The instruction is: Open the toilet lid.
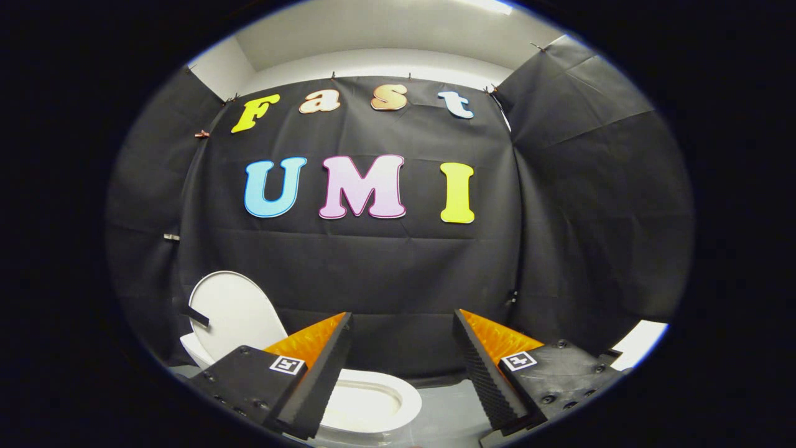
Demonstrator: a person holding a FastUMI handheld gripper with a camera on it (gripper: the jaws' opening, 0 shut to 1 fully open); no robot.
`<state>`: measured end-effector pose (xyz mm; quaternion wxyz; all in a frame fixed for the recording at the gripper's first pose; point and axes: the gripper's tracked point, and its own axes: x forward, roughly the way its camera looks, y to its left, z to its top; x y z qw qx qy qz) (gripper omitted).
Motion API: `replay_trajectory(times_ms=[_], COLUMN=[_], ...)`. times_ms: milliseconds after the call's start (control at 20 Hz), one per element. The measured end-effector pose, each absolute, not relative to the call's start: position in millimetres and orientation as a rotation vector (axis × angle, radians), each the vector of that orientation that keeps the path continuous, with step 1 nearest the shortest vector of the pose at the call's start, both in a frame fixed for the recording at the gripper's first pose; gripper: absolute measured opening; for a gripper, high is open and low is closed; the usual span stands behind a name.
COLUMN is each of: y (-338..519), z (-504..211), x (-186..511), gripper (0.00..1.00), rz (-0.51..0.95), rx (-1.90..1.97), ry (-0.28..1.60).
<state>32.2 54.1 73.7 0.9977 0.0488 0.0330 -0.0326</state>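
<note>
A white toilet stands low on the floor against the black cloth wall. Its lid (233,314) is raised upright, leaning back to the left, with a small dark tab (198,317) sticking out from its left edge. The seat ring and bowl opening (373,404) lie exposed just ahead of and partly behind my left finger (311,373). My gripper (402,358) is open, its fingers wide apart with nothing between them, held above and to the right of the toilet, apart from the lid.
Black cloth walls (591,218) close the booth at the back and on both sides. Grey floor (444,410) shows between the fingers beside the toilet. A white object (640,342) peeks out low at the right beyond my right finger.
</note>
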Motion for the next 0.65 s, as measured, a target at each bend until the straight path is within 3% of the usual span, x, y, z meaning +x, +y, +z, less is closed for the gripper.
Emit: replay_trajectory(times_ms=[300,650], y=[53,59], z=[86,85], x=[-3,-4], gripper=[0.99,0.99], rz=[-0.099,-0.079], rx=[0.119,0.123], ry=[-0.018,0.054])
